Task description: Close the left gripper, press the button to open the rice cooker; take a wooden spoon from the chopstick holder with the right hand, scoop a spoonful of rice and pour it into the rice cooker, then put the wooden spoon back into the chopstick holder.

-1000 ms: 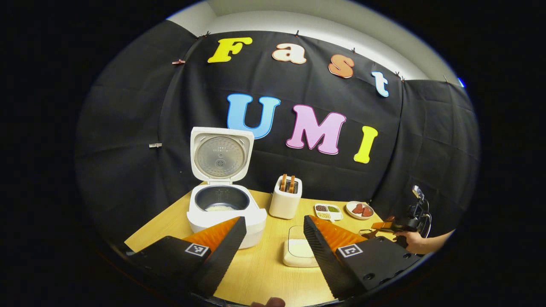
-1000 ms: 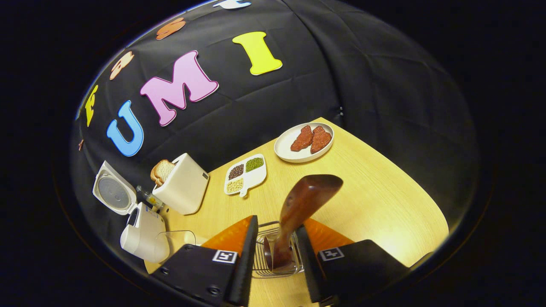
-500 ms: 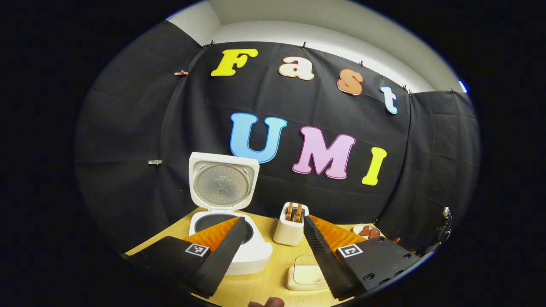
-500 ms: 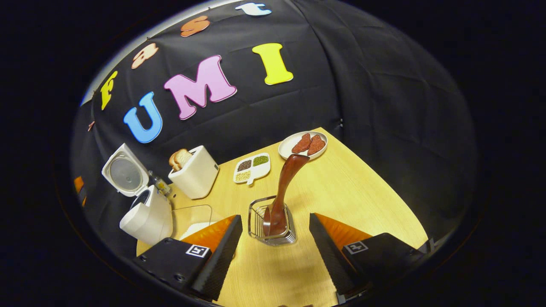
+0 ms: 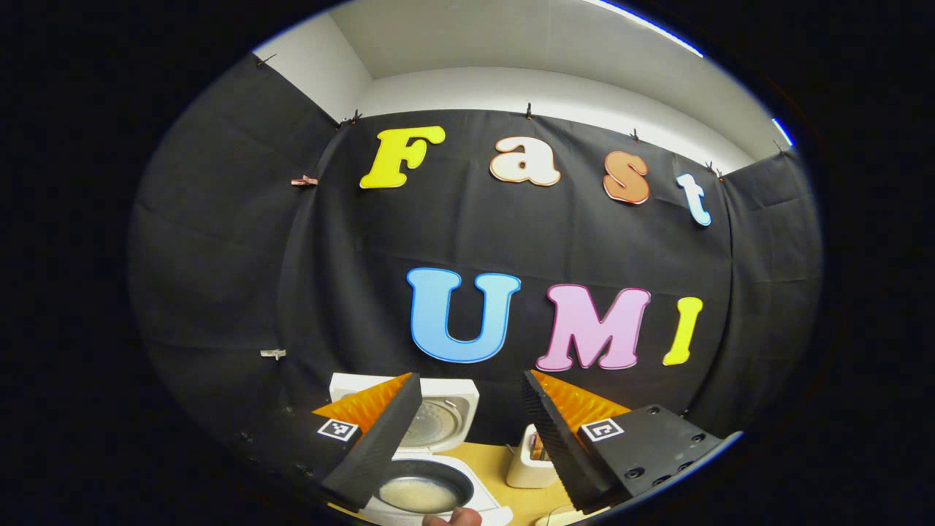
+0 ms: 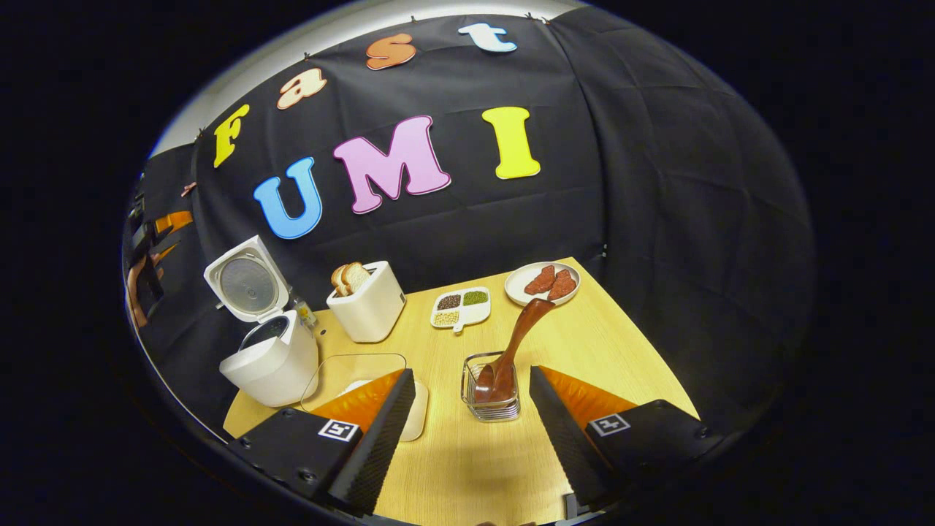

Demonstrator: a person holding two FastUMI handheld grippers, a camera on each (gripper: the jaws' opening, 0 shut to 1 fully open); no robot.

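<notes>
The dark wooden spoon stands bowl down in the wire chopstick holder, with its handle leaning to the right. My right gripper is open a short way in front of the holder and touches nothing. The white rice cooker stands at the left with its lid up. My left gripper is open and empty, raised and pointed at the wall. Below it are the cooker's raised lid and its pot, which has rice in it. The left gripper and the hand holding it also sit at the far left of the right gripper view.
On the wooden table stand a white toaster with bread, a divided dish of beans and a plate with meat. A shallow rice dish with a clear cover lies partly behind my right gripper's left finger.
My right gripper let go of the spoon, opened and drew back from the holder. My left gripper tilted upward, so the table sank to the bottom of its view.
</notes>
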